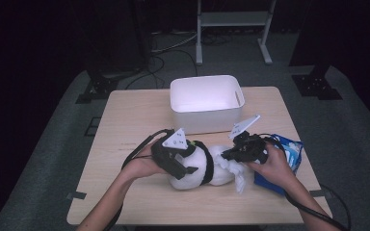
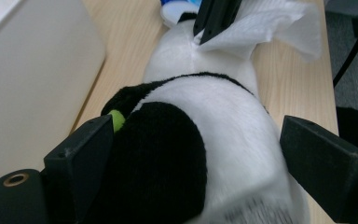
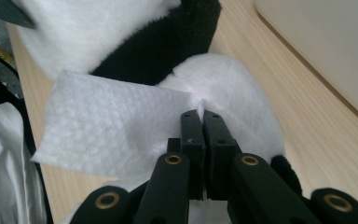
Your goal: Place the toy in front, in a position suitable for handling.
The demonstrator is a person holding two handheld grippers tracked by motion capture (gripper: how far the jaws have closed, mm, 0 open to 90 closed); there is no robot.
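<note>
The left hand covers the near side of the left tool, and the plush toy hides the table beneath it. In the left tool view the lower body of the toy is cut off by the bottom edge.

The plush toy lies on its side on the table, at 6 o'clock from the white bin. The left tool straddles the toy, jaws spread wide at either flank, released. The right tool, at 3 o'clock from the toy, is clenched on a white wipe, pressing it against the toy's white fur.

The toy is soft pile fabric, black and white, rounded. The wipe is thin, embossed, rectangular. A blue packet lies under the right hand.
</note>
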